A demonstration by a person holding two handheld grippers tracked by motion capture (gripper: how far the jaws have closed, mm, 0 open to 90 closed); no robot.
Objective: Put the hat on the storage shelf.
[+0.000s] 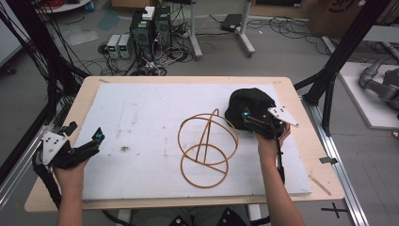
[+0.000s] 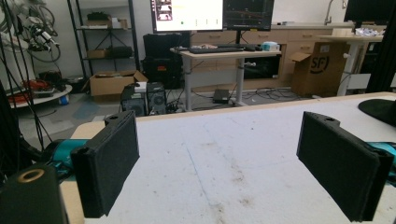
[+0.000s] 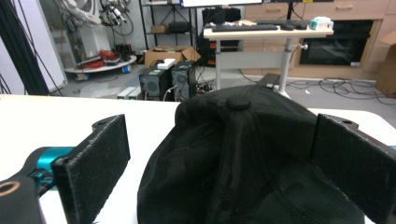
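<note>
A black cap lies crown up at the right back of the white board. My right gripper stands open at the cap's near edge. In the right gripper view the cap bulges between the two wide-apart jaws of the right gripper; I cannot tell whether the pads touch it. A hat stand of thin tan hoops lies mid-board, left of the cap. My left gripper rests open at the board's left edge. Between the jaws of the left gripper is only bare board, with the cap's brim far right.
The white board covers most of a wooden table. Black frame posts stand at the right, cabled posts at the left. Computer towers and cables sit on the floor behind the table. The board's left half is bare and lightly stained.
</note>
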